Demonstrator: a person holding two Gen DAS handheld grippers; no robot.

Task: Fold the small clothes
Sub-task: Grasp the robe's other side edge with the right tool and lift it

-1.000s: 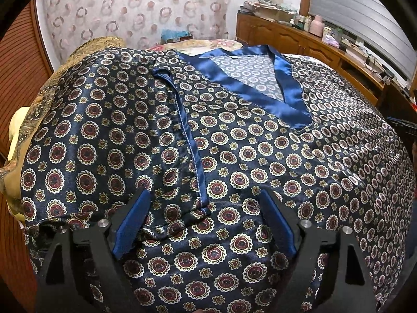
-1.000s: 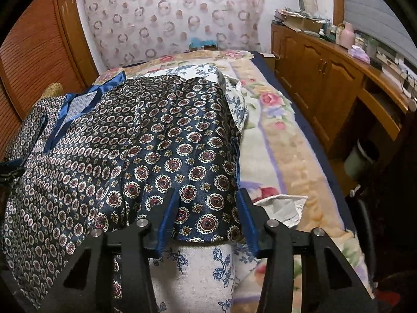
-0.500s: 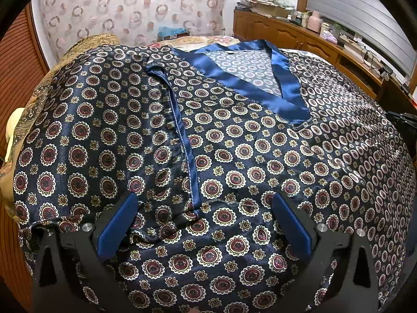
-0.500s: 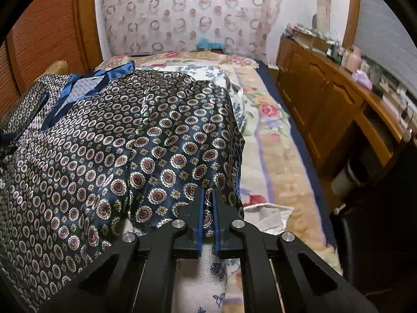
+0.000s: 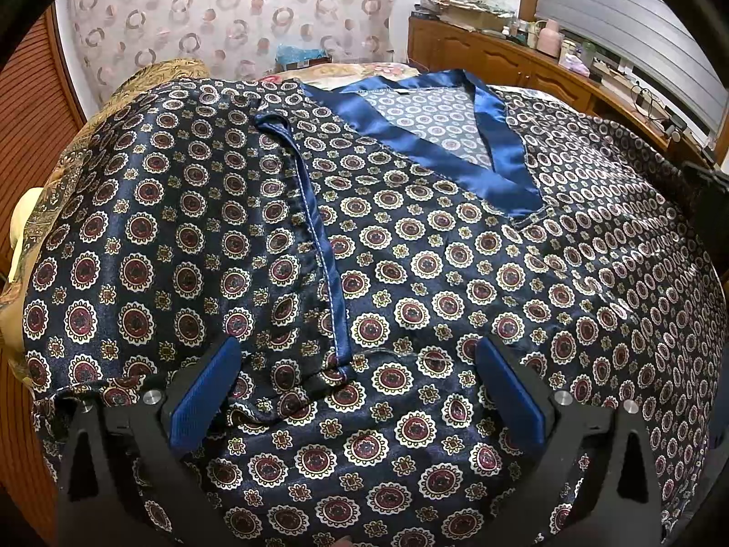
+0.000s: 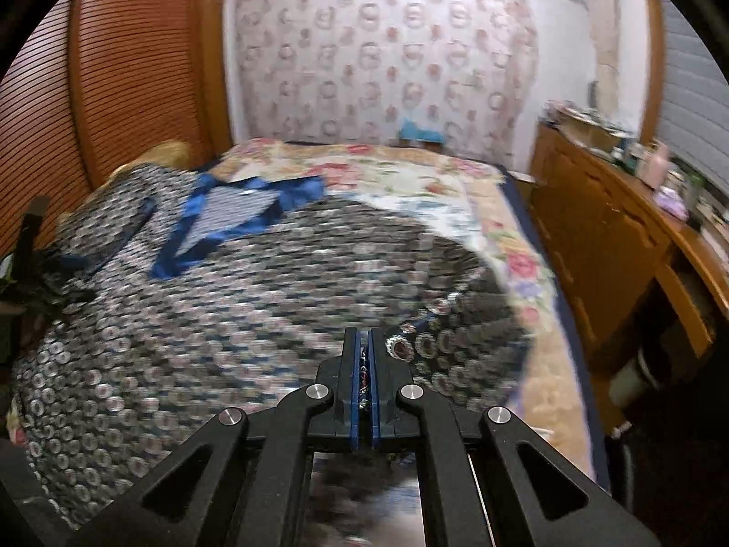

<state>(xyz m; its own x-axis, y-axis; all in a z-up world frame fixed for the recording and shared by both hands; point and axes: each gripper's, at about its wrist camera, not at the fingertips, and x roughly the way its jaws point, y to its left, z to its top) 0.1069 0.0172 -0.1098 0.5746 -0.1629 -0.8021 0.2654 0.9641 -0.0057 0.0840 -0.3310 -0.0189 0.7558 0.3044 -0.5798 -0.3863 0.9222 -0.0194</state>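
A navy satin top point(image 5: 410, 246) with a medallion print and a bright blue V-neck band point(image 5: 496, 173) lies spread on the bed. Its left sleeve is folded in, the blue cuff edge point(image 5: 319, 246) running down the middle. My left gripper point(image 5: 355, 383) stands wide open just above the fabric near the end of that cuff, nothing between its pads. In the blurred right wrist view the top point(image 6: 237, 301) is being lifted at its right side: my right gripper point(image 6: 363, 355) is shut on a pinch of its cloth, which shows between the blue pads.
A floral bedspread point(image 6: 455, 182) covers the bed beyond the top. A wooden cabinet point(image 6: 606, 228) with clutter runs along the right, a ribbed wooden wardrobe point(image 6: 127, 73) stands on the left, and a patterned curtain point(image 5: 228, 23) hangs behind. The left gripper's frame point(image 6: 27, 246) shows at the far left.
My right gripper closed on the top's right edge, then lifted and carried it leftward over the garment while rolling. The left gripper opened to full width and stayed in place.
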